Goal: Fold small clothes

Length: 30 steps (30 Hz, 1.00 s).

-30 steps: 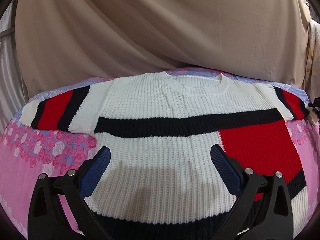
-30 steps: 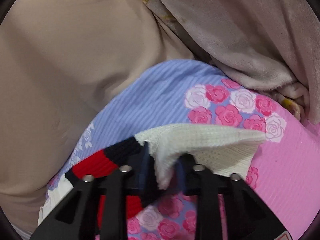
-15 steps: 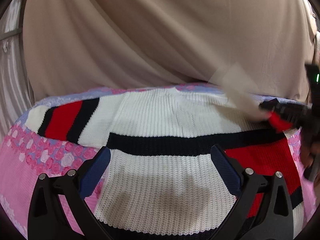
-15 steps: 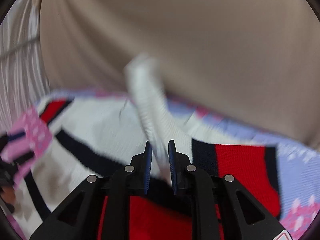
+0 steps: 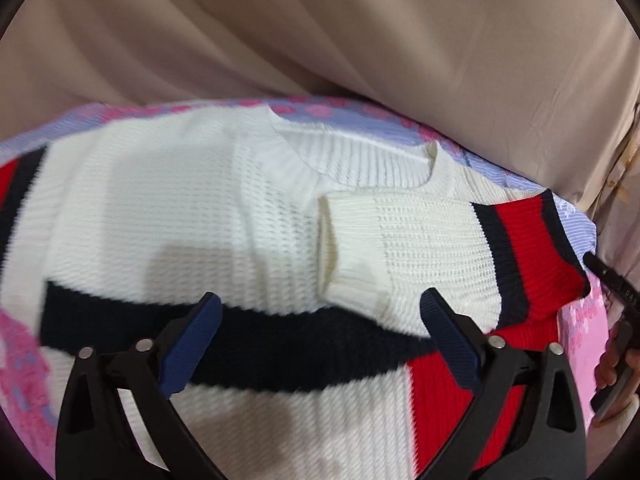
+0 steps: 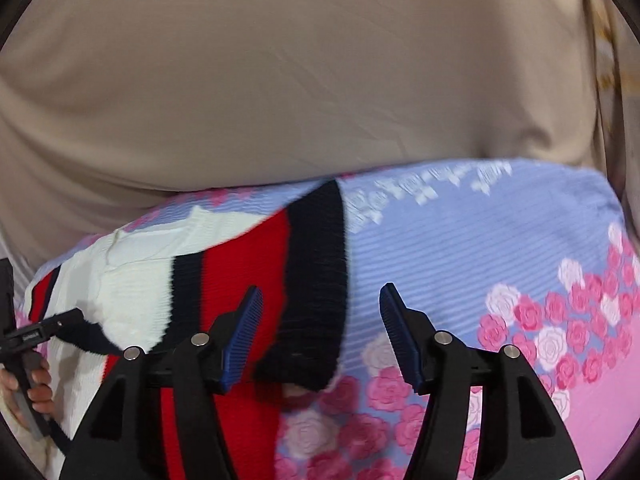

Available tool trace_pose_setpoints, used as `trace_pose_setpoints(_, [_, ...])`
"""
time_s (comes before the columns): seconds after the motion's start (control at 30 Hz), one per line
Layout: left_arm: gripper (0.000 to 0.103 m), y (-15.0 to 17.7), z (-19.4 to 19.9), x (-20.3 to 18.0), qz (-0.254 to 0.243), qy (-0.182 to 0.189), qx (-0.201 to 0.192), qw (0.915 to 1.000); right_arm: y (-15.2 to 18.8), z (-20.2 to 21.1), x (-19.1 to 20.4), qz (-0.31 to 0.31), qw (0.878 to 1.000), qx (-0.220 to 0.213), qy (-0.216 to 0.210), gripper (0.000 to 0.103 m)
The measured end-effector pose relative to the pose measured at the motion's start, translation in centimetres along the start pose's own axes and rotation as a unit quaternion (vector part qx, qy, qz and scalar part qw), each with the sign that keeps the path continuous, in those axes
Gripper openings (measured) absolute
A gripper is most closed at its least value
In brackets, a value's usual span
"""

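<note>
Beige draped cloth [image 5: 320, 32] fills the background behind a surface covered with a floral sheet [image 6: 500, 248], lavender-striped at the back and pink with roses toward the front. Spread flat on that sheet lies a white knit sweater [image 5: 168, 208] with a black band across the chest, a red block low on one side, and a ribbed collar [image 5: 360, 156] at the far edge. One sleeve [image 5: 420, 240] is folded across the chest, its white cuff lying just below the collar and its black-and-red stripes bent over at the shoulder. The other sleeve, striped the same way, reaches off toward the opposite edge. The left tool [image 5: 320, 344] hovers above the black band with its blue pads spread wide, gripping nothing. The right tool [image 6: 320, 336] is likewise wide apart and empty, poised over the striped fold of the sleeve [image 6: 304, 280] and the sheet beside it
</note>
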<state>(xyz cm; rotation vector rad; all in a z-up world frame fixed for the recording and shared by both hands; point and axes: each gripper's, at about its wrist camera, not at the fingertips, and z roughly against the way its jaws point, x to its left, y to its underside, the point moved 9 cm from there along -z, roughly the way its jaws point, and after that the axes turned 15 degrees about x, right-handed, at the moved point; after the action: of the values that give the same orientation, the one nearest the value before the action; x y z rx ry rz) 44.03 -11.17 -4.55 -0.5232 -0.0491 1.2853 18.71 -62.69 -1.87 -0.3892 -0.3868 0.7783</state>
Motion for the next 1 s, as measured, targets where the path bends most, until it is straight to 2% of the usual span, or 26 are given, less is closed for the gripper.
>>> trace_pose_setpoints(0.07, [0.064, -0.1, -1.4, -0.3, 0.012, 0.012, 0.016, 0.9997, 0.5, -1.4, -0.8, -0.018, 1.0, 0.011, -0.014, 0.06])
trace_pose_setpoints(0.1, [0.041, -0.4, -1.3, -0.3, 0.016, 0.003, 0.002, 0.9999, 0.8, -1.7, -0.9, -0.021, 0.999, 0.011, -0.022, 0.06])
trace_pose_setpoints(0.17, [0.009, -1.2, -0.8, -0.8, 0.01, 0.018, -0.007, 0.9998, 1.1, -1.8, -0.8, -0.02, 0.999, 0.004, -0.03, 0.06])
trace_pose_setpoints(0.23, [0.008, -2.6, 1.5, -0.6, 0.011, 0.043, -0.038, 0.9983, 1.5, -1.6, -0.7, -0.012, 0.999, -0.001, -0.04, 0.061])
trace_pose_setpoints(0.27, [0.008, -3.2, 3.0, -0.2, 0.013, 0.042, -0.058, 0.9974, 1.8, -1.7, -0.3, -0.009, 0.999, -0.002, -0.045, 0.061])
trace_pose_setpoints(0.33, [0.008, -4.3, 6.3, 1.1, 0.014, 0.022, -0.107, 0.994, 2.2, -1.5, 0.5, 0.002, 0.999, -0.001, -0.054, 0.065])
trace_pose_setpoints(0.4, [0.008, -4.5, 7.8, 2.8, 0.017, -0.007, -0.126, 0.9919, 2.7, -1.6, 1.2, 0.013, 0.998, 0.004, -0.063, 0.067])
trace_pose_setpoints(0.43, [0.008, -4.5, 7.3, 3.9, 0.021, -0.022, -0.119, 0.9924, 2.9, -2.0, 1.4, 0.016, 0.998, 0.009, -0.066, 0.067])
trace_pose_setpoints(0.57, [0.008, -2.8, 3.0, 6.5, 0.037, -0.041, -0.06, 0.9967, 3.9, -3.7, 3.0, 0.019, 0.996, 0.031, -0.076, 0.067])
trace_pose_setpoints(0.63, [0.008, -2.2, 2.4, 7.5, 0.043, -0.046, -0.059, 0.9963, 4.5, -3.5, 4.3, 0.03, 0.995, 0.029, -0.085, 0.067])
trace_pose_setpoints(0.77, [0.007, -2.3, 2.1, 7.3, 0.037, -0.058, -0.062, 0.9957, 3.9, -4.9, 4.9, 0.035, 0.997, 0.045, -0.051, 0.066])
trace_pose_setpoints(0.8, [0.007, -2.4, 2.3, 6.8, 0.031, -0.065, -0.064, 0.9954, 3.6, -5.8, 4.7, 0.029, 0.997, 0.062, -0.032, 0.053])
trace_pose_setpoints(0.83, [0.007, -2.5, 2.7, 6.4, 0.025, -0.071, -0.071, 0.9947, 3.5, -5.9, 4.6, 0.026, 0.997, 0.067, -0.018, 0.026])
trace_pose_setpoints(0.87, [0.007, -2.7, 3.2, 6.2, 0.022, -0.068, -0.078, 0.9944, 3.0, -5.2, 4.5, 0.022, 0.998, 0.051, -0.017, 0.023])
trace_pose_setpoints(0.93, [0.007, -2.6, 4.2, 6.0, 0.018, -0.06, -0.093, 0.9937, 2.4, -2.5, 4.2, 0.01, 0.999, -0.007, -0.043, 0.018])
trace_pose_setpoints(0.97, [0.007, -2.5, 4.2, 6.0, 0.014, -0.061, -0.095, 0.9935, 2.3, -2.0, 3.6, 0.007, 0.999, -0.02, -0.036, 0.018])
trace_pose_setpoints(1.0, [0.007, -2.4, 3.7, 6.2, 0.011, -0.068, -0.09, 0.9936, 2.7, -3.0, 2.8, 0.007, 1.0, -0.008, -0.015, 0.018])
